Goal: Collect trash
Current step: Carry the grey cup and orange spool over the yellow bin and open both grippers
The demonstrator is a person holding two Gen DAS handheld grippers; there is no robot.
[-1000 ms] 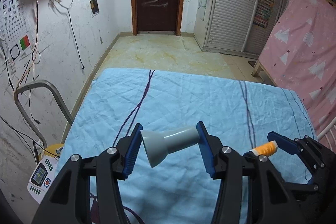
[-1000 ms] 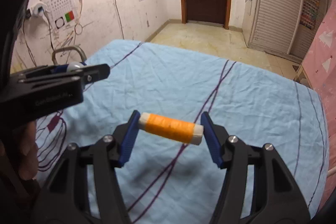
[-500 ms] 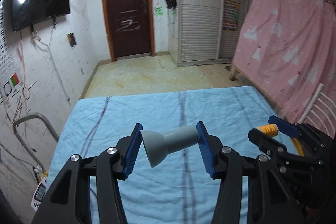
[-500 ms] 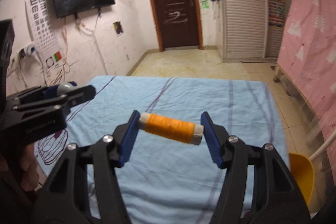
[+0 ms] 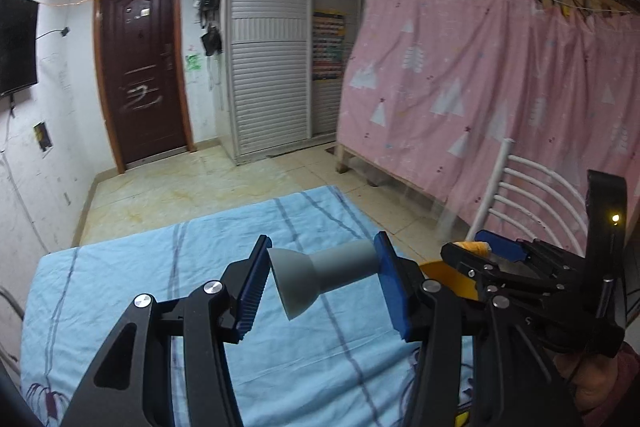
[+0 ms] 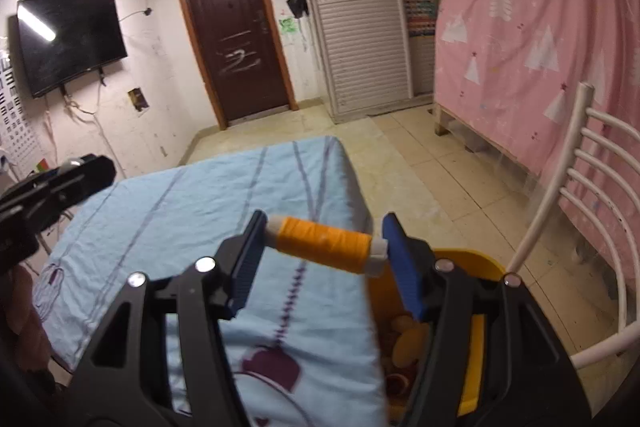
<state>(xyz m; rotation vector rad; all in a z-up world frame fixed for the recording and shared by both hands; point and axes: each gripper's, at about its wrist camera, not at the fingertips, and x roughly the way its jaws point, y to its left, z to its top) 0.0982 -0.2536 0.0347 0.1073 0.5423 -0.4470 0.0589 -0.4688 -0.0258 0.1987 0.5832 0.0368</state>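
My left gripper [image 5: 320, 281] is shut on a grey funnel-shaped plastic piece [image 5: 324, 277], held crosswise above the blue sheet [image 5: 140, 279]. My right gripper [image 6: 320, 255] is shut on an orange thread spool [image 6: 324, 245] with white ends, held crosswise over the table's right edge. Just beyond and below it stands a yellow bin [image 6: 476, 259] holding orange and red scraps. In the left wrist view the right gripper [image 5: 484, 251] shows at the right with the spool's orange end, the yellow bin [image 5: 444, 273] behind it. The left gripper's tip [image 6: 80, 171] shows at the left of the right wrist view.
A white metal chair [image 6: 580, 211] stands right of the bin, with a pink curtain [image 5: 500, 87] over a wooden frame behind it. Tiled floor leads to a dark door [image 6: 240, 39] and white shuttered wardrobes [image 5: 272, 59]. A television [image 6: 68, 39] hangs on the left wall.
Both grippers have swung to the right across the table with their objects still held. The views now take in the table's right edge, the yellow bin and the chair.
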